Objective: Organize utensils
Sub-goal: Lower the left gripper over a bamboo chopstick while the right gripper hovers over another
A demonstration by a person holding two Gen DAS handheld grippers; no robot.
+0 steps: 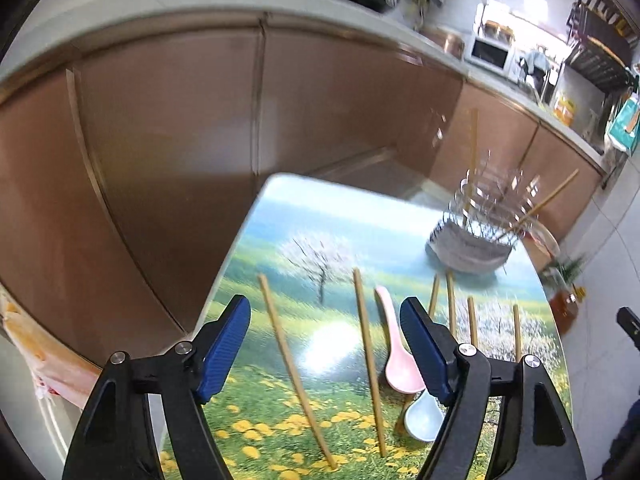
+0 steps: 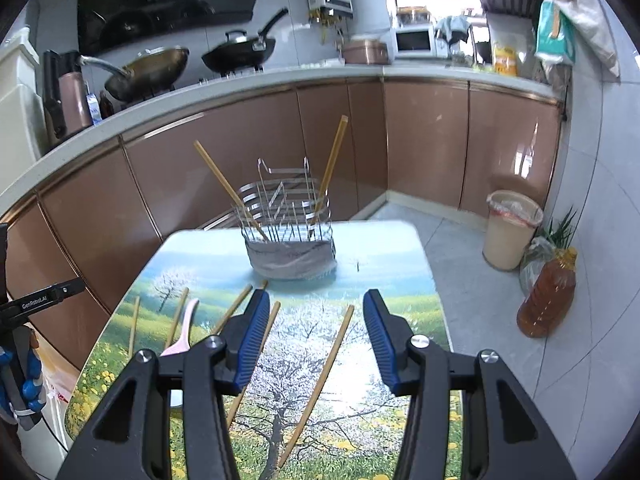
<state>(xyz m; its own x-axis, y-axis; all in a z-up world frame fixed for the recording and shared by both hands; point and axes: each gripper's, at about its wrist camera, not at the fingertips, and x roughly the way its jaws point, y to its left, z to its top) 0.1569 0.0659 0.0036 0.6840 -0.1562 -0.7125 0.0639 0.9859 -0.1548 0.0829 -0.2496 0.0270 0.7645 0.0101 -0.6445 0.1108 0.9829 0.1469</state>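
Counting roughly: two chopsticks in the wire holder at twelve o'clock; several chopsticks, both spoons left on the tabletop; both claws, left claw and right claw, gape empty.

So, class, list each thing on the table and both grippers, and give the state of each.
Rack: upright, two chopsticks leaning inside.
Loose chopsticks: lying flat on table.
Pink spoon: lying flat.
Blue spoon: lying flat, partly hidden.
Left gripper: open, empty.
Right gripper: open, empty.
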